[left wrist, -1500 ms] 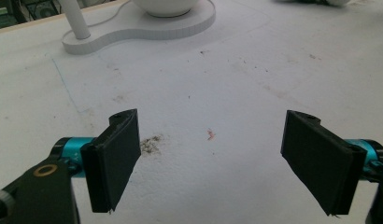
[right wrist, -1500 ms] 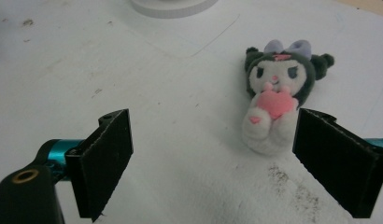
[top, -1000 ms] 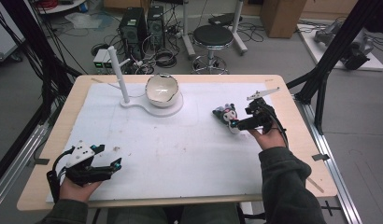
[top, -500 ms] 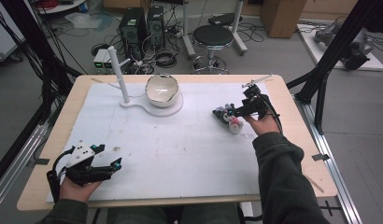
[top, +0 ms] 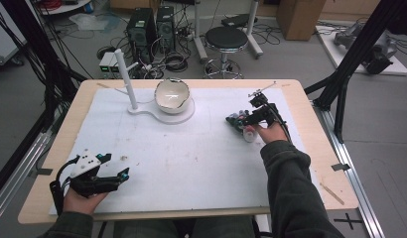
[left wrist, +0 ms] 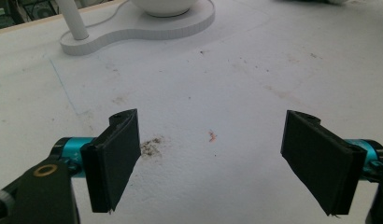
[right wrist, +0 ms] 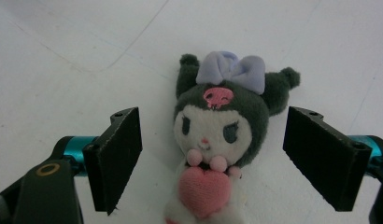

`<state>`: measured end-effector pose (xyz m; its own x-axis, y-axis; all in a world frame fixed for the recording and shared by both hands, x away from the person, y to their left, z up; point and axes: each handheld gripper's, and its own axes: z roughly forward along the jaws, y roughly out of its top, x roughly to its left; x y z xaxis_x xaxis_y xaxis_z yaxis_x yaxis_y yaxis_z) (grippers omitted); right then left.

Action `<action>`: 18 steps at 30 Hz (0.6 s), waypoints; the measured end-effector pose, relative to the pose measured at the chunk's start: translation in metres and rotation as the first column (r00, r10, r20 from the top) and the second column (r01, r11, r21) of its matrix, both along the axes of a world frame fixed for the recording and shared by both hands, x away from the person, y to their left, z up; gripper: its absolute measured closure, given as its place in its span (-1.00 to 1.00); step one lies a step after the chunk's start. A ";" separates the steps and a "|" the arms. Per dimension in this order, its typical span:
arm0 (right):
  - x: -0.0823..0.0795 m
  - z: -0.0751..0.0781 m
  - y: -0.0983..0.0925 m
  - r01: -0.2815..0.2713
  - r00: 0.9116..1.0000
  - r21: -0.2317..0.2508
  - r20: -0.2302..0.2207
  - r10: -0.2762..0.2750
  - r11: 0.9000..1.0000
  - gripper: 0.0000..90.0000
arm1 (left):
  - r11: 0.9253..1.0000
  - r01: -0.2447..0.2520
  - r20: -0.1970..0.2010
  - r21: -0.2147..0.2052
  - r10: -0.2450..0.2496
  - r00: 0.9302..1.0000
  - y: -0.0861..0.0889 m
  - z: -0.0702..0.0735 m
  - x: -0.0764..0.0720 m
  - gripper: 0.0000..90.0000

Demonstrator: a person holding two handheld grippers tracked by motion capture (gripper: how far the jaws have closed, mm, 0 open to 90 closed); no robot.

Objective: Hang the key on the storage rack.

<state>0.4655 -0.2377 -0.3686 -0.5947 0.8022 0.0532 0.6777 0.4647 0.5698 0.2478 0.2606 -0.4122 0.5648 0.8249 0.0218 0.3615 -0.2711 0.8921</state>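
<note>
On the right half of the white table mat (top: 201, 163), a small plush toy (right wrist: 218, 140) lies on its back: dark grey head with two ear tips, lilac bow, pink skull mark on the forehead, white face, and a pink heart at its chest. Seen from the high view, the plush toy (top: 239, 124) lies just beside the right gripper (top: 247, 120), toward the far right part of the mat and well apart from the bowl. The right gripper (right wrist: 212, 154) points down at the toy; its two black jaws stand on either side of the toy's head, a gap of bare mat showing between each pad and the plush, so nothing is gripped. These jaws have just been closing, with the toy between them but untouched.

Near the front left corner of the mat, the left gripper (top: 123, 174) lies low in the person's left hand (top: 80, 198). In the left gripper view, the left gripper (left wrist: 210, 156) has its jaws spread wide over bare, lightly stained mat, with nothing between them.

At the far middle of the table, a white bowl (top: 172, 95) sits on a white base plate (top: 164, 115) that also carries an upright white post (top: 126, 78). The wooden table edge (top: 310, 106) frames the mat.
</note>
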 end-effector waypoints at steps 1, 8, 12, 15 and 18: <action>0.001 -0.002 -0.001 -0.001 1.000 -0.001 0.001 0.001 1.000 -0.59 | 1.000 0.000 0.000 0.000 0.000 1.000 0.000 0.000 0.000 -0.55; 0.004 -0.015 -0.001 0.008 1.000 -0.036 -0.022 -0.009 0.999 -0.54 | 1.000 0.003 -0.001 -0.002 -0.003 1.000 -0.001 0.000 0.000 -0.55; 0.004 -0.016 0.002 -0.005 1.000 -0.047 -0.022 0.004 0.999 -0.43 | 1.000 0.001 -0.003 -0.002 -0.001 1.000 -0.001 0.000 0.000 -0.55; 0.006 -0.020 0.004 0.002 1.000 -0.064 -0.030 -0.004 0.998 -0.42 | 1.000 0.001 -0.002 -0.002 -0.001 1.000 -0.001 0.000 0.000 -0.55; 0.007 -0.022 0.006 0.010 0.999 -0.079 -0.034 -0.012 0.997 -0.40 | 1.000 0.002 -0.003 -0.002 -0.002 1.000 -0.001 -0.001 0.000 -0.55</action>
<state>0.4723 -0.2314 -0.3905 -0.5848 0.8112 0.0097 0.7018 0.4998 0.5076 0.2478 0.2599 -0.4128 0.5667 0.8237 0.0180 0.3639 -0.2698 0.8915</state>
